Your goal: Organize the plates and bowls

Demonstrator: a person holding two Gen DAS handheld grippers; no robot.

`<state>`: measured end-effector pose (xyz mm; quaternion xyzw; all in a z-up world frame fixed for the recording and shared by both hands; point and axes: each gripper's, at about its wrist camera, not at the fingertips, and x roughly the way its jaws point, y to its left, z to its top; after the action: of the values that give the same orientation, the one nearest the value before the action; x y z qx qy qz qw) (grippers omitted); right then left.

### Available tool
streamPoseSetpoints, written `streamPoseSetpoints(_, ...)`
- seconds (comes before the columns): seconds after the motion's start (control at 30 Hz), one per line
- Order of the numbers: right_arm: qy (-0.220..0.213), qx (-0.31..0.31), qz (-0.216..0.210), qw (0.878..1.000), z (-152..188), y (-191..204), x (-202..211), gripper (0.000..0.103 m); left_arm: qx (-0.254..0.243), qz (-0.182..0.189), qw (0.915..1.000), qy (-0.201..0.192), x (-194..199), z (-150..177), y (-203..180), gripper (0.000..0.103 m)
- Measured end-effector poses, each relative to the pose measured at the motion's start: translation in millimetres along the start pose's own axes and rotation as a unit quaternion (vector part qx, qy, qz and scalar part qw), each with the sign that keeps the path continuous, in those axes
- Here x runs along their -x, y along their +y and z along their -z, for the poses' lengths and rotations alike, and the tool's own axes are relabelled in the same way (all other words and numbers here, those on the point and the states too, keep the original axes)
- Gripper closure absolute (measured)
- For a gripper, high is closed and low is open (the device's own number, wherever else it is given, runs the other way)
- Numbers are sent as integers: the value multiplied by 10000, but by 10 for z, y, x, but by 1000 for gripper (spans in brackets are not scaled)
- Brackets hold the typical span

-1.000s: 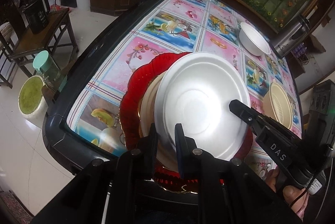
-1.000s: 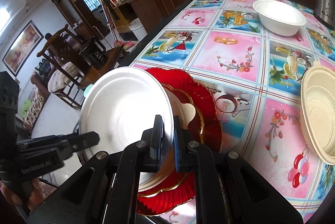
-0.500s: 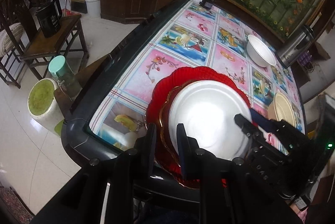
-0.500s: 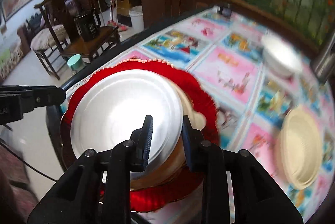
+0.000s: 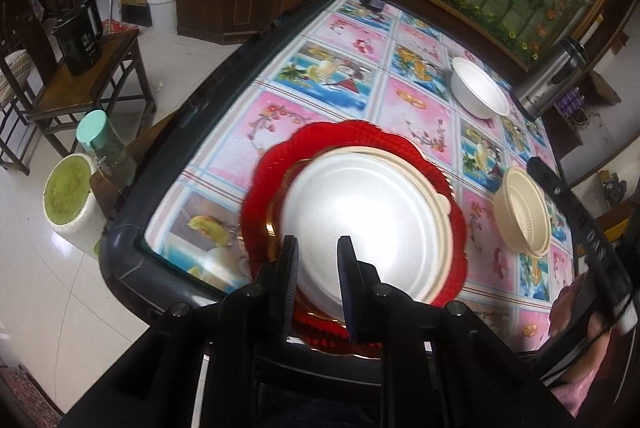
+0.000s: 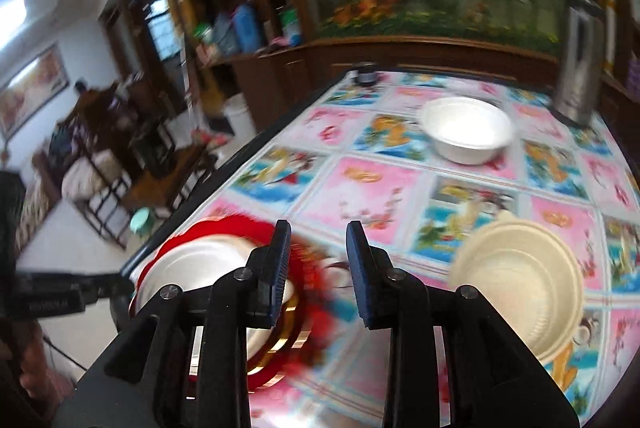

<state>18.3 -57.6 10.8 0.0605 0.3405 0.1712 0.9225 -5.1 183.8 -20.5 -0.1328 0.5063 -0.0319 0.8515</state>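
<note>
White plate sat on a cream one, over scalloped red with gold trim. Counter showed pink and blue picture squares. White bowl, cream bowl, black tools.

Motion blur smears the red plate and the room behind, hiding detail.

The white plate, held tilted above the stack a second ago, now lies flat on the cream plate inside the red plate at the table's near left corner. The left gripper has let its jaws part slightly, their pads no longer pressing the plate's near rim. The right gripper has just been opening, nothing between its jaws now, and is lifted off the stack toward the table's middle.
</note>
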Motion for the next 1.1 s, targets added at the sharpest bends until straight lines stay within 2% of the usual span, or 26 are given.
streamPoseSetpoints(0.33,-365,-1413,427,9884,87,-1124,372,75,-692,168,9973,180,-55,67,-696,84)
streamPoseSetpoints(0.4,-428,-1633,532,9842,153,-1333,456,75,-859,205,9958,221,-93,91,-855,78)
streamPoseSetpoints(0.5,-451,-1964,622,9775,263,-1633,562,75,-1148,293,9925,308,-158,137,-1145,61)
streamPoseSetpoints(0.63,-438,-2333,665,9691,396,-1962,670,72,-1479,440,9871,423,-266,122,-1545,59)
streamPoseSetpoints(0.67,-438,-2396,662,9676,422,-2027,689,72,-1504,485,9864,452,-303,106,-1634,55)
streamPoseSetpoints(0.77,-391,-2554,573,9643,497,-2194,726,72,-1431,550,9867,540,-460,-1,-1843,42)
streamPoseSetpoints(1.1,-210,-3004,83,9535,669,-2527,645,72,-609,708,9921,836,-912,-285,-2081,42)
